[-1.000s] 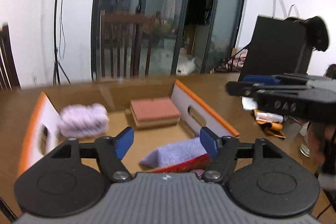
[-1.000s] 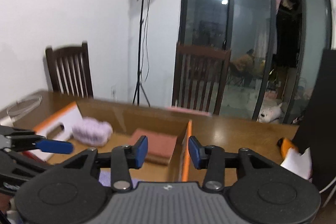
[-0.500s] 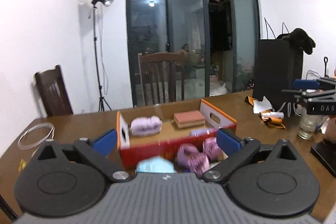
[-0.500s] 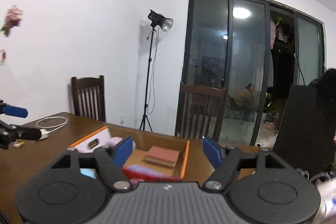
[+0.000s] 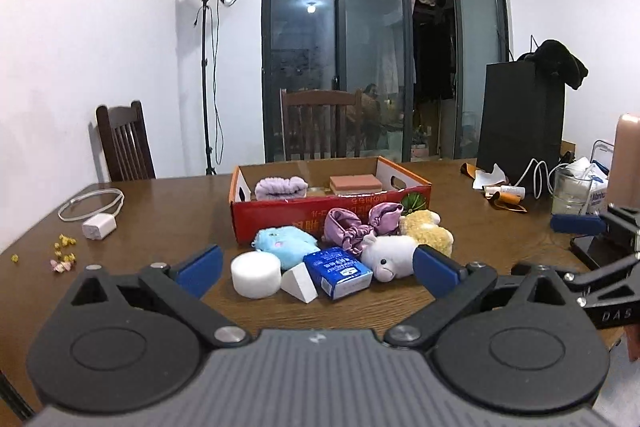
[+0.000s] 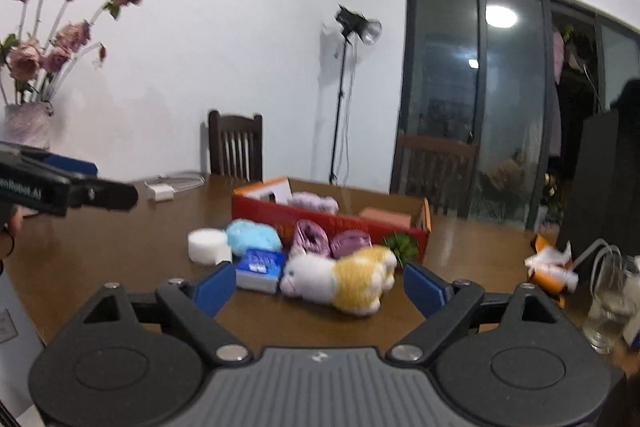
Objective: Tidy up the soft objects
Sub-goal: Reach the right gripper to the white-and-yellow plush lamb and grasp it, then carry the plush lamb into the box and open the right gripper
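A red cardboard box [image 5: 276,213] [image 6: 260,209] on the wooden table holds a lilac fluffy band [image 5: 280,187] [image 6: 314,202] and a pink sponge block [image 5: 356,183] [image 6: 384,215]. In front of it lie a white round sponge [image 5: 256,274] [image 6: 206,245], a white wedge [image 5: 299,283], a blue plush [image 5: 286,243] [image 6: 252,237], a blue tissue pack [image 5: 338,271] [image 6: 259,265], purple scrunchies [image 5: 356,223] [image 6: 330,241] and a white-and-yellow plush [image 5: 404,251] [image 6: 348,277]. My left gripper [image 5: 316,267] stands open and empty, back from the pile. My right gripper [image 6: 318,287] is opening wider, empty, with the plush beyond its fingers.
A white charger with cable [image 5: 98,225] lies far left. A black bag [image 5: 520,123], a glass [image 5: 570,193] [image 6: 608,311] and small items stand at the right. A vase of dried roses [image 6: 28,125] stands at the left. Chairs [image 5: 124,143] line the far side.
Both grippers have pulled back from over the box toward the near table edge, and both have opened wider. The pile of soft things in front of the box has come into view.
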Demonstrator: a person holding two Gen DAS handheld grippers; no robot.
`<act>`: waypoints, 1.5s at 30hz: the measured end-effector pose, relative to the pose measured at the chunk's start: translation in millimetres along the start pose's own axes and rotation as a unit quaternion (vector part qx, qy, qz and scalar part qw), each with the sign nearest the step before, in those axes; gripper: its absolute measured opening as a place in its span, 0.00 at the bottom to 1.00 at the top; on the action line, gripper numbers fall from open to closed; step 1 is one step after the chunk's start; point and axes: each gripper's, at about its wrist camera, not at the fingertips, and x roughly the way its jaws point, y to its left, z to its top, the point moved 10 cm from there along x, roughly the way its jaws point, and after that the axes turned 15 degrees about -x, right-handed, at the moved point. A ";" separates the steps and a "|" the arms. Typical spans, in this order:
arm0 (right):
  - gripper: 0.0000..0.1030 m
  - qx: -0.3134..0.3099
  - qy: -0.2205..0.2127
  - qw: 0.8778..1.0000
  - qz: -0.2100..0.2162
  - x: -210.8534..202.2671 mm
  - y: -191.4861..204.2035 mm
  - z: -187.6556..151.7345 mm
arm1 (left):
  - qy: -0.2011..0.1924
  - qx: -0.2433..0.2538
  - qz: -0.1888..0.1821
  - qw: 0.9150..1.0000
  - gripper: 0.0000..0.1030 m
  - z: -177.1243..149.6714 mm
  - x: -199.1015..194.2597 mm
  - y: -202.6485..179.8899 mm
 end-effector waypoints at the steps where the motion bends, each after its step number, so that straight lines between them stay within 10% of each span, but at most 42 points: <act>1: 0.87 0.003 0.005 1.000 -0.001 1.5 -1.4 -2.3 | 0.004 -0.002 -0.001 1.000 1.00 -1.5 3.4 -0.5; 22: 0.72 0.241 0.099 0.965 0.017 163.6 -70.2 -42.6 | 0.083 -0.040 -0.044 0.995 0.96 -28.1 132.2 -19.3; 24: 0.50 0.272 0.110 0.955 0.037 171.5 -66.2 -52.5 | 0.086 -0.034 -0.059 0.994 0.91 -31.2 133.4 -24.3; 32: 0.49 0.327 0.101 0.938 0.046 103.7 -53.5 -65.5 | 0.135 -0.068 -0.145 0.978 0.67 -62.6 111.1 -48.8; 36: 0.65 0.273 0.102 0.951 0.102 63.3 -26.7 -54.7 | 0.134 -0.069 -0.124 0.981 0.59 -73.2 106.2 -46.5; 41: 0.68 0.234 0.068 0.969 0.043 56.6 -62.0 -42.8 | 0.110 -0.103 -0.100 0.984 0.58 -51.9 92.4 -29.0; 45: 0.65 0.212 0.069 0.970 0.096 93.9 -65.2 -41.1 | 0.163 -0.148 -0.160 0.962 0.53 -59.6 73.6 -45.9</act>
